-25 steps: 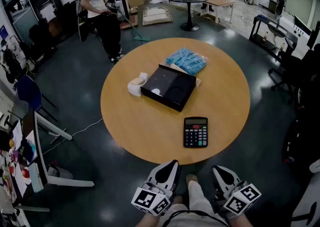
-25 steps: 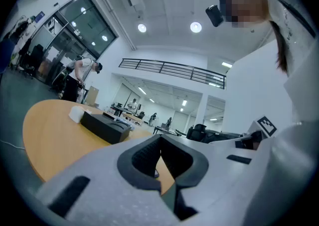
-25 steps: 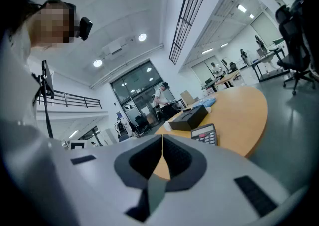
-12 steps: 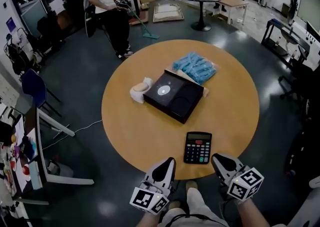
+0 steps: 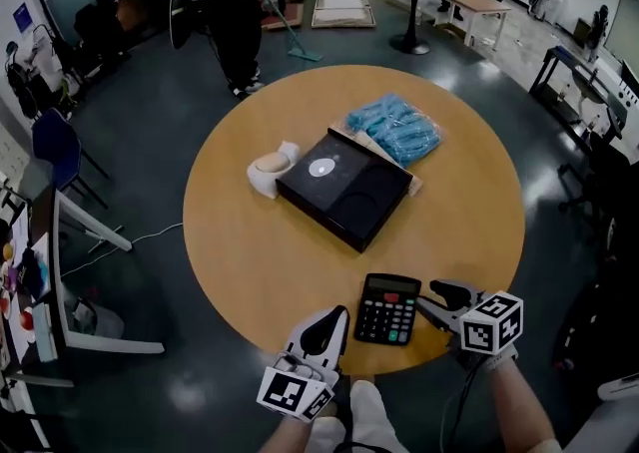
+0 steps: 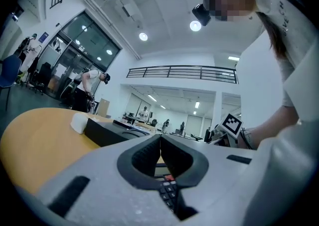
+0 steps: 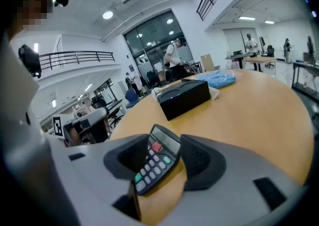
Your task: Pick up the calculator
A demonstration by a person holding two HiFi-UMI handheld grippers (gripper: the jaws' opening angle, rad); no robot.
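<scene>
A black calculator [image 5: 388, 308] lies flat near the front edge of the round wooden table [image 5: 250, 251]. My right gripper [image 5: 429, 296] comes in from the calculator's right side, tilted downward. Its jaws are opening, and in the right gripper view the calculator [image 7: 157, 163] lies between them with a gap on the right side. My left gripper [image 5: 339, 314] hovers at the table edge just left of the calculator, jaws shut with nothing held. Some calculator keys [image 6: 167, 190] show below the shut left gripper [image 6: 160, 138].
A black box [image 5: 344, 187] sits mid-table on cardboard, with a blue plastic bag [image 5: 396, 128] behind it and a white roll [image 5: 268, 170] to its left. A person with a mop [image 5: 225, 2] stands far back. A blue chair [image 5: 55, 147] and a desk stand at the left.
Both grippers moved forward from below the table edge to the calculator. The right gripper swung in toward its right side, tipped down and opened its jaws around it.
</scene>
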